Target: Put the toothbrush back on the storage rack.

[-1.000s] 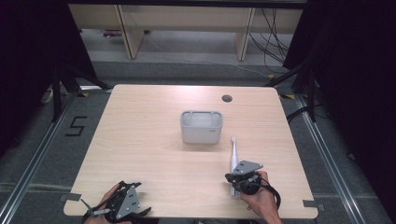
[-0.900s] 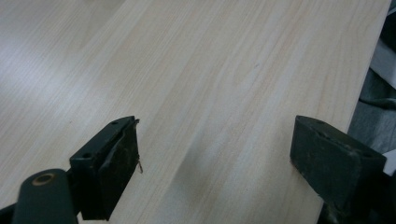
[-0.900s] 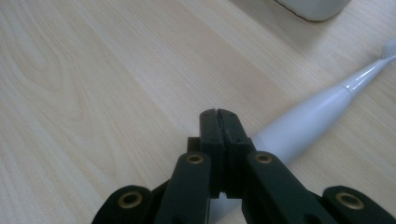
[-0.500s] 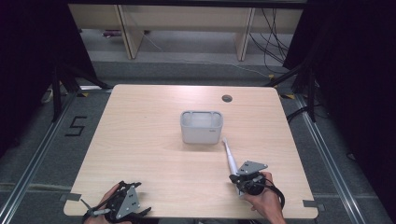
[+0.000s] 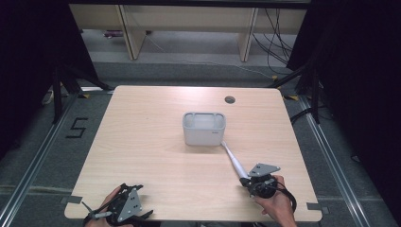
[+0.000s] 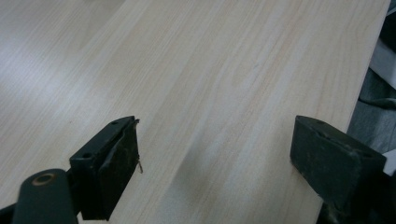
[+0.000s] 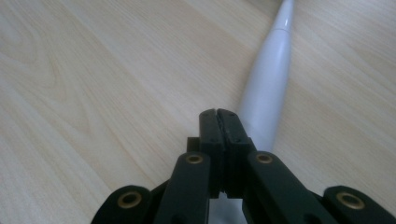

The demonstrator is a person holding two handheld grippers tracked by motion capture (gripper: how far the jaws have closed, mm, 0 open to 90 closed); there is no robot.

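Pale wood tabletop (image 5: 156, 142), dark curtains at both sides, shelving legs and loose cables on the floor past the far edge. Small cable hole (image 5: 230, 100) near the far right corner.

Grey plastic bin (image 5: 204, 128) stands just right of the table's centre, open side up.

Right gripper (image 5: 246, 180), near the front right corner, has its jaws pressed together on the butt end of a long white handled tool, likely a brush or toothbrush (image 5: 232, 161); head too small to tell. In the right gripper view the white handle (image 7: 268, 88) runs up and away from the shut jaws, low over the wood.

Change since a second ago: the tool then pointed almost straight toward the far edge, its tip clear of the bin. It has swung left, and the tip sits at the bin's front right corner, touching or nearly so.

Reading: tool is being aimed at the bin; tip would need lifting over the rim to go in.

Left gripper (image 5: 142, 215) rests at the front left corner, jaws wide, nothing between them; unchanged.
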